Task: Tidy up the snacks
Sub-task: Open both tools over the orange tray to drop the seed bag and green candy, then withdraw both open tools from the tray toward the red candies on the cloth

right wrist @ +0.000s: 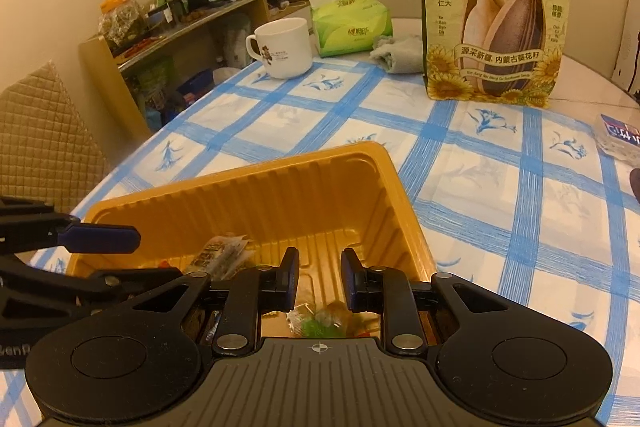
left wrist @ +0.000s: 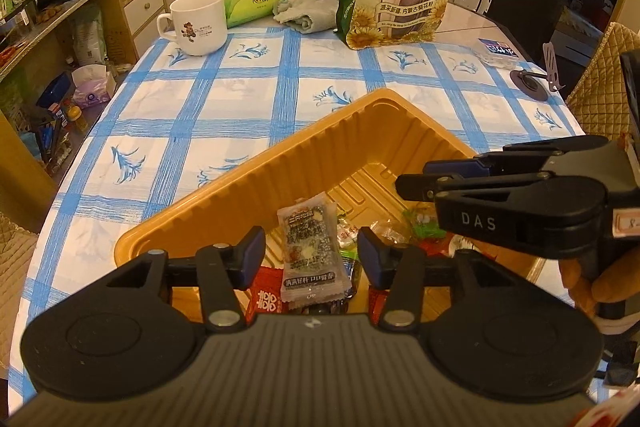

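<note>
Table (left wrist: pixel 240 95) carries the orange tray (left wrist: pixel 304 155), set near the person so snacks collect in it. Left gripper (left wrist: pixel 311 251) hangs over it, fingers apart around a sachet (left wrist: pixel 310 247), pads not touching, likely a drop. Right gripper (right wrist: pixel 319 273) alongside, fingers slightly apart, empty. Small candies (right wrist: pixel 324 319) lie below.

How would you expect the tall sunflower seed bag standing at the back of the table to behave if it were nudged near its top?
The sunflower seed bag stands upright and tall on a narrow base, so it would probably tip rather than slide. Its soft, creased pouch suggests it would flex under pressure. The tablecloth may add grip at its base.
</note>
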A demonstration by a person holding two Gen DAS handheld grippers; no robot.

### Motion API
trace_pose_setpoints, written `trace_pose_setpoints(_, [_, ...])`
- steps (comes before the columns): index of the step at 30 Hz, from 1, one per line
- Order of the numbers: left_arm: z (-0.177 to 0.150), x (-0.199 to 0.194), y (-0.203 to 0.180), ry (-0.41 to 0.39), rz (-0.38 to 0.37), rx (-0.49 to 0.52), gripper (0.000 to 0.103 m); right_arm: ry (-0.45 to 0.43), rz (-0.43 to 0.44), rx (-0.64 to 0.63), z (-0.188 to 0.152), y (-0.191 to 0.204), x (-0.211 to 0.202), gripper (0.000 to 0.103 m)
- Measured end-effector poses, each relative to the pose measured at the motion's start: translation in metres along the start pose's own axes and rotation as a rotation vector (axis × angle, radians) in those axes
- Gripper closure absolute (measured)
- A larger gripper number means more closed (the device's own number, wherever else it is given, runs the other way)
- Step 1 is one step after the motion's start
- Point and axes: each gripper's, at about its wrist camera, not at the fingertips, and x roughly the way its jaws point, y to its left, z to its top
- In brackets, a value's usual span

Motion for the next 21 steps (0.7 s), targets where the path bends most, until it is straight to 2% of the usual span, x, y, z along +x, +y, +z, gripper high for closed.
trace_pose_setpoints(2, [-0.002, -0.003, 0.001, -0.002, 0.003, -0.001, 0.048, -0.004, 0.003, 0.001, 0.0, 0.0, -0.002, 0.051])
trace_pose_setpoints(4, [-0.005, -0.007, 0.001, -0.006, 0.005, 0.0, 0.041, -0.03, -0.003, -0.006, -0.002, 0.001, -0.007, 0.041])
trace_pose_setpoints(9, [-0.01, -0.016, 0.002, -0.015, 0.001, -0.004, 0.032, -0.039, 0.009, 0.007, -0.004, 0.0, -0.016, 0.039])
trace_pose_setpoints(14, [-0.015, -0.03, 0.002, -0.031, -0.001, -0.009, 0.026, -0.055, 0.018, 0.041, -0.008, -0.002, -0.031, 0.025])
trace_pose_setpoints(21, [-0.021, -0.056, -0.001, -0.062, -0.013, -0.017, 0.019, -0.076, 0.037, 0.103, -0.017, -0.006, -0.061, 0.016])
